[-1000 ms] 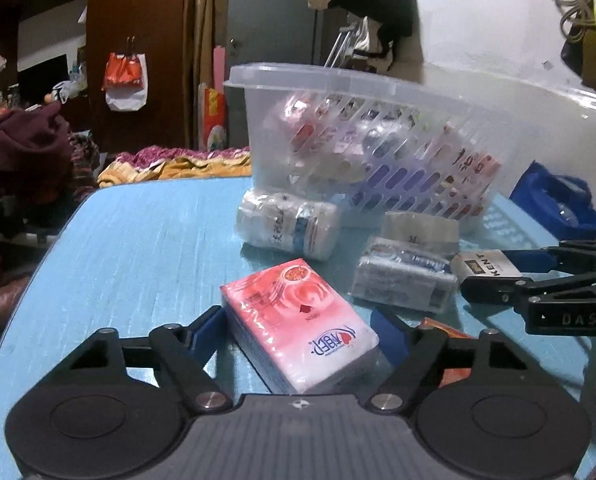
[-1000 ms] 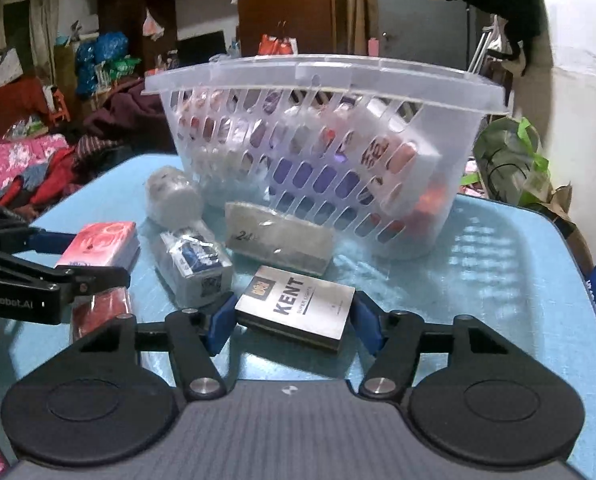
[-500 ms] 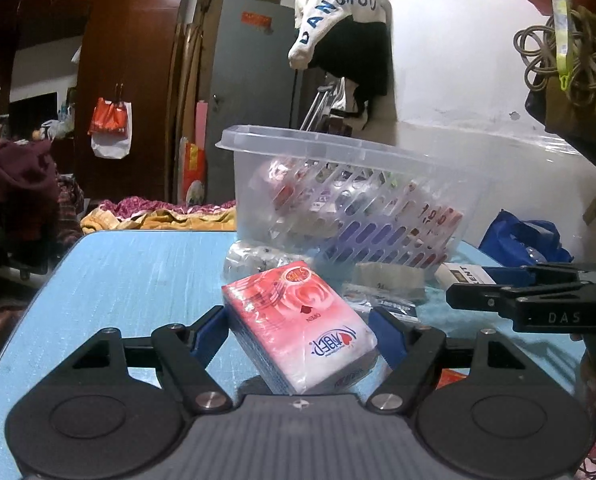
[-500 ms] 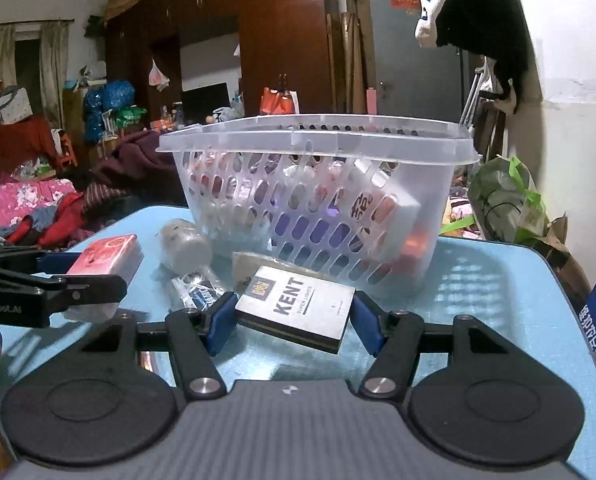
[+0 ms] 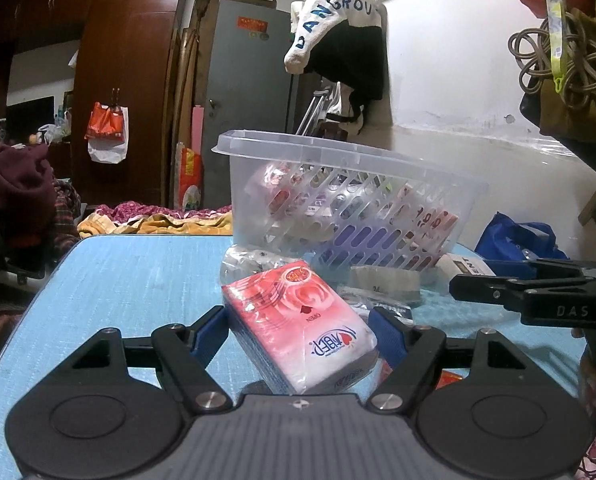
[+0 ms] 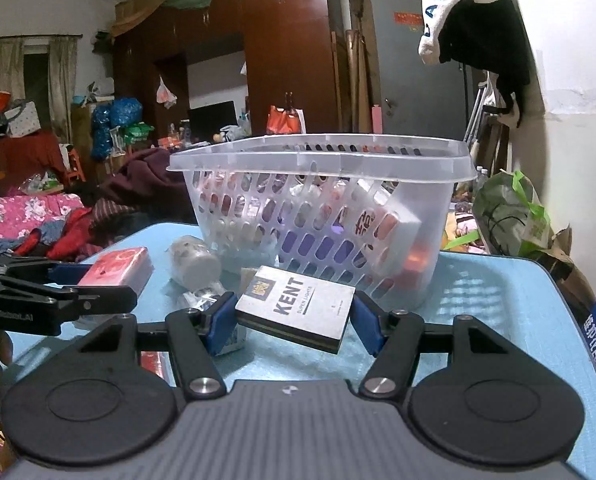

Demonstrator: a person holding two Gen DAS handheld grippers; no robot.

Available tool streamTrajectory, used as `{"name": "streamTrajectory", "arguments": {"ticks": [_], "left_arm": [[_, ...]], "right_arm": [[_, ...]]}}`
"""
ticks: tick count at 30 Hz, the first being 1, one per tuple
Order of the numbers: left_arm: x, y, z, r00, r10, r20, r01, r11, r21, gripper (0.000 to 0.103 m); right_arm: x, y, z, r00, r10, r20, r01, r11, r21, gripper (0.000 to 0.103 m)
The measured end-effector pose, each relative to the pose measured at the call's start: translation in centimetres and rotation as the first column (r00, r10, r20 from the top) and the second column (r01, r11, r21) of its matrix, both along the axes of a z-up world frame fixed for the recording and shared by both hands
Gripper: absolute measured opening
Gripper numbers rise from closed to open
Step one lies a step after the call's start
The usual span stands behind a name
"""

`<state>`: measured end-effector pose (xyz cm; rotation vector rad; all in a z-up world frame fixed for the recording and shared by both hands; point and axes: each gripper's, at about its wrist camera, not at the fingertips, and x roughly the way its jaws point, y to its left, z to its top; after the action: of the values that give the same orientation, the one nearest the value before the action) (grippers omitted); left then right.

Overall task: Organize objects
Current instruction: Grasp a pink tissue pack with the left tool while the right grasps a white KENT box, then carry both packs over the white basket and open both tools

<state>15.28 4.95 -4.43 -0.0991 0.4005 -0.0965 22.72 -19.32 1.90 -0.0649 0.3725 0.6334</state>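
Left wrist view: the left gripper (image 5: 300, 330) has its jaws closed in on a pink tissue pack (image 5: 298, 326), one blue pad against each long side. The pack sits skewed between them, its near corner dipping toward the gripper body, and it looks raised off the blue counter (image 5: 130, 272), which fits a carry toward the clear basket (image 5: 350, 200) straight ahead. The basket already has packets showing through its slotted wall, so it reads as the place where everything is being gathered. A small bottle (image 5: 250, 262) lies on its side near the basket's foot, with a few other small packets beside it, not yet collected. The other gripper comes in from the right, holding the end of a white box.

Right wrist view: the right gripper (image 6: 294, 312) is clamped on a cigarette box (image 6: 298, 306), held flat with the printed face up, pads on its two short ends and its far edge tilted slightly higher. It hangs just in front of the basket's (image 6: 322, 160) wall, below the rim, so I would judge it needs lifting before it can go in. The left gripper with the tissue pack (image 6: 118, 270) is at the left, near the bottle (image 6: 194, 260).
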Motion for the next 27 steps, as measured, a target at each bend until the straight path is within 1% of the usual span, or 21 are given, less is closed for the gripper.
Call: {"name": "streamTrajectory", "arguments": {"ticks": [3, 5, 7, 8, 9, 10, 12, 14, 16, 17, 18, 19, 20, 21, 22, 23, 24, 25, 27], "left_arm": [[-0.2, -0.1, 0.0, 1.0, 0.001, 0.016, -0.001, 1.0, 0.002, 0.08], [-0.8, -0.1, 0.2, 0.999, 0.006, 0.053, -0.006, 1.0, 0.001, 0.08], [-1.3, -0.2, 0.5, 0.997, 0.005, 0.078, -0.004, 1.0, -0.008, 0.08], [-1.3, -0.1, 0.9, 0.997, -0.011, 0.078, 0.014, 0.999, -0.036, 0.08], [-1.3, -0.1, 1.5, 0.996, -0.034, 0.085, 0.038, 0.998, -0.052, 0.08], [-1.4, -0.3, 2.6, 0.992, -0.052, 0.111, 0.058, 0.997, -0.048, 0.08], [-1.0, -1.0, 5.7, 0.982, -0.057, 0.181, 0.058, 0.998, 0.0, 0.08], [0.8, -2.0, 9.3, 0.976, -0.06, 0.211, 0.051, 0.998, 0.047, 0.08], [3.8, -2.9, 11.9, 0.976, -0.064, 0.207, 0.05, 0.996, 0.072, 0.08], [5.6, -3.4, 12.8, 0.981, -0.061, 0.187, 0.046, 0.995, 0.084, 0.08], [7.5, -3.6, 13.4, 0.985, -0.048, 0.167, 0.036, 0.996, 0.076, 0.08], [9.2, -3.6, 13.6, 0.988, -0.043, 0.149, 0.034, 0.998, 0.062, 0.083], [10.9, -3.7, 13.5, 0.992, -0.046, 0.12, 0.04, 0.998, 0.057, 0.091], [12.7, -3.8, 13.1, 0.995, -0.058, 0.075, 0.053, 0.997, 0.059, 0.094], [13.8, -3.9, 12.4, 0.998, -0.051, 0.044, 0.048, 0.998, 0.051, 0.095], [14.6, -3.9, 11.8, 0.999, -0.038, 0.017, 0.037, 0.998, 0.048, 0.095], [14.5, -4.0, 11.3, 0.999, -0.037, 0.006, 0.037, 0.998, 0.054, 0.095], [13.8, -4.1, 11.0, 0.999, -0.043, 0.018, 0.042, 0.997, 0.064, 0.095], [10.7, -4.2, 10.7, 0.996, -0.055, 0.074, 0.05, 0.996, 0.067, 0.096]], "right_arm": [[-0.1, -0.1, 0.1, 1.0, -0.002, 0.008, 0.001, 1.0, 0.008, 0.065], [-0.4, -0.2, 0.2, 1.0, 0.001, 0.024, -0.001, 1.0, 0.019, 0.065], [-1.3, -0.7, 0.4, 0.997, 0.013, 0.081, -0.018, 0.998, 0.058, 0.065], [-1.9, -0.9, 0.7, 0.994, 0.018, 0.11, -0.027, 0.996, 0.081, 0.065], [-2.4, -1.0, 1.0, 0.991, 0.023, 0.13, -0.034, 0.995, 0.09, 0.065], [-2.8, -1.0, 1.5, 0.988, 0.026, 0.153, -0.042, 0.994, 0.104, 0.065], [-3.3, -1.0, 3.7, 0.978, 0.037, 0.206, -0.067, 0.987, 0.144, 0.065], [-2.6, -0.6, 6.6, 0.965, 0.035, 0.259, -0.072, 0.988, 0.135, 0.065], [-0.1, 0.3, 9.4, 0.956, 0.016, 0.294, -0.049, 0.993, 0.105, 0.065], [1.6, 0.7, 10.4, 0.957, -0.002, 0.29, -0.025, 0.996, 0.088, 0.065], [3.8, 1.0, 11.2, 0.964, -0.018, 0.264, -0.005, 0.996, 0.087, 0.065], [5.6, 1.1, 11.7, 0.974, -0.013, 0.226, -0.007, 0.996, 0.09, 0.065], [7.1, 1.2, 12.0, 0.981, -0.005, 0.195, -0.013, 0.996, 0.092, 0.066], [8.4, 1.5, 12.1, 0.985, -0.007, 0.17, -0.007, 0.997, 0.083, 0.071], [9.3, 1.8, 12.0, 0.987, -0.012, 0.159, 0.002, 0.998, 0.064, 0.085], [9.8, 2.0, 11.8, 0.986, -0.031, 0.161, 0.023, 0.998, 0.051, 0.093], [10.1, 2.0, 11.6, 0.985, -0.06, 0.163, 0.053, 0.998, 0.043, 0.099], [9.9, 1.7, 11.3, 0.986, -0.069, 0.154, 0.063, 0.997, 0.042, 0.1], [8.6, 0.4, 10.8, 0.991, -0.047, 0.128, 0.038, 0.997, 0.073, 0.103]]}}
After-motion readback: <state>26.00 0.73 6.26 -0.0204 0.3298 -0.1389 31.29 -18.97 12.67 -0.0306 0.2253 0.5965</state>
